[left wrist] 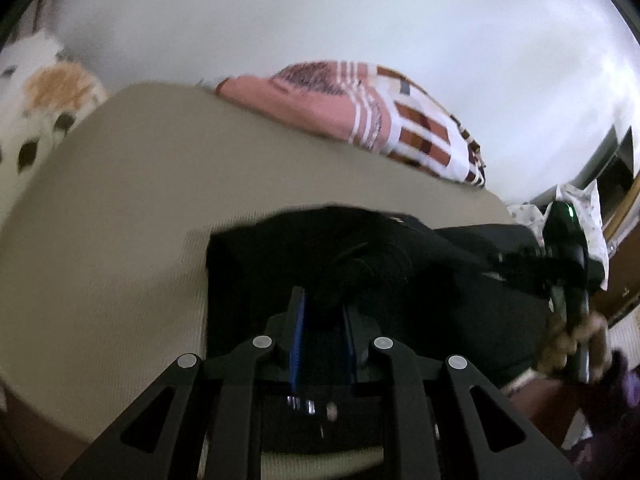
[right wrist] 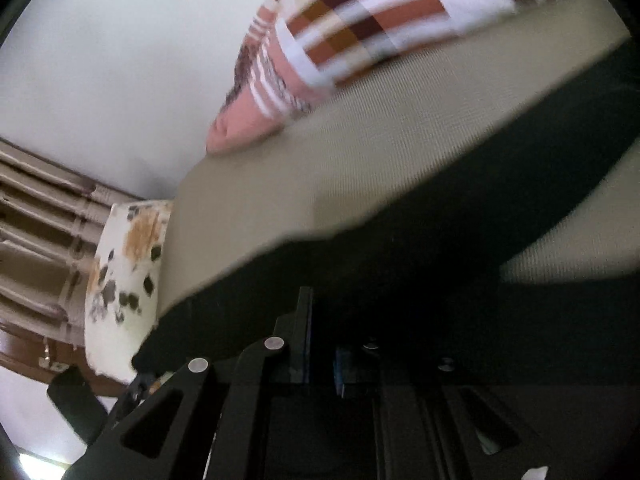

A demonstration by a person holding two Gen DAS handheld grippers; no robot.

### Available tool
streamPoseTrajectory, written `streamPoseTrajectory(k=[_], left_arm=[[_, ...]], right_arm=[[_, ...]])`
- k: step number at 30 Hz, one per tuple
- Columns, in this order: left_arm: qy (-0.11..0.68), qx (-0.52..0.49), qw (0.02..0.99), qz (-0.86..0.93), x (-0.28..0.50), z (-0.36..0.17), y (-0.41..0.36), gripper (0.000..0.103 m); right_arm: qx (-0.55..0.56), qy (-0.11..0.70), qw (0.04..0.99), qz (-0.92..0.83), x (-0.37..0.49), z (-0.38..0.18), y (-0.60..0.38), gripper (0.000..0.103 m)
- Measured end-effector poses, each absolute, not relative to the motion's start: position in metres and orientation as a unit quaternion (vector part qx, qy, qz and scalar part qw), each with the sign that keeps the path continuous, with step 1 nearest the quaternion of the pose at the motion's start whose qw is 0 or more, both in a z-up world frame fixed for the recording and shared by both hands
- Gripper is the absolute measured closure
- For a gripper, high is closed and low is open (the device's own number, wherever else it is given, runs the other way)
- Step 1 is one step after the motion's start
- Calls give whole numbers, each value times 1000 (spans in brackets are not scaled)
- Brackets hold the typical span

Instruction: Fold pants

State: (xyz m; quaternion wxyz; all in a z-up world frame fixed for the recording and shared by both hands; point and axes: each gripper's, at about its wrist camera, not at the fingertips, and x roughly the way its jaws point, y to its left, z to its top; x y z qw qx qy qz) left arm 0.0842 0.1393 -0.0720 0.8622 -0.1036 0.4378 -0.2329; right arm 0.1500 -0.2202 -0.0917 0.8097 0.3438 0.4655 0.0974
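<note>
Black pants (left wrist: pixel 460 280) lie on a beige bed (left wrist: pixel 120 240). My left gripper (left wrist: pixel 324 312) is shut on a bunched fold of the black cloth, which humps up just past its blue pads (left wrist: pixel 298 332). At the right of the left wrist view my right gripper (left wrist: pixel 508 258), held by a hand (left wrist: pixel 572 340), reaches into the pants' far end. In the right wrist view the pants (right wrist: pixel 440 220) run as a dark band across the bed (right wrist: pixel 360 140). The right gripper (right wrist: pixel 322 344) is shut with black cloth over and around its fingers; its right finger is mostly hidden.
A folded pink, white and brown striped blanket (left wrist: pixel 380 120) (right wrist: pixel 360 20) lies at the bed's far edge against a pale wall. A white pillow with dark and orange spots (left wrist: pixel 48 100) (right wrist: pixel 124 272) sits at one end. Brown wooden furniture (right wrist: pixel 36 240) stands beyond the pillow.
</note>
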Motion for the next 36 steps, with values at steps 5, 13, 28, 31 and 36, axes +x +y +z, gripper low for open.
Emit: streamPoseTrajectory(k=[5,13,28,31,36], left_arm=[[478,-99,847,-210,45,-101,150,85],[492,-4,866,-92,5,-106,147,82],[452,-22,880,-143,29,-94,65,32],[451,-32,881,-141,29,-91,68,32],[445,-23,885,-136,23,-84,69,32]], right_arm=[[348,495,790,98,89,-128,-197,94],[350,523,767,127,59,-173,-175,92],[522,318,787,82,36,-184,-356,86],[554,269,786,54,44,-185,-417,86],[612,224,758,10,59,-196,-497,86]])
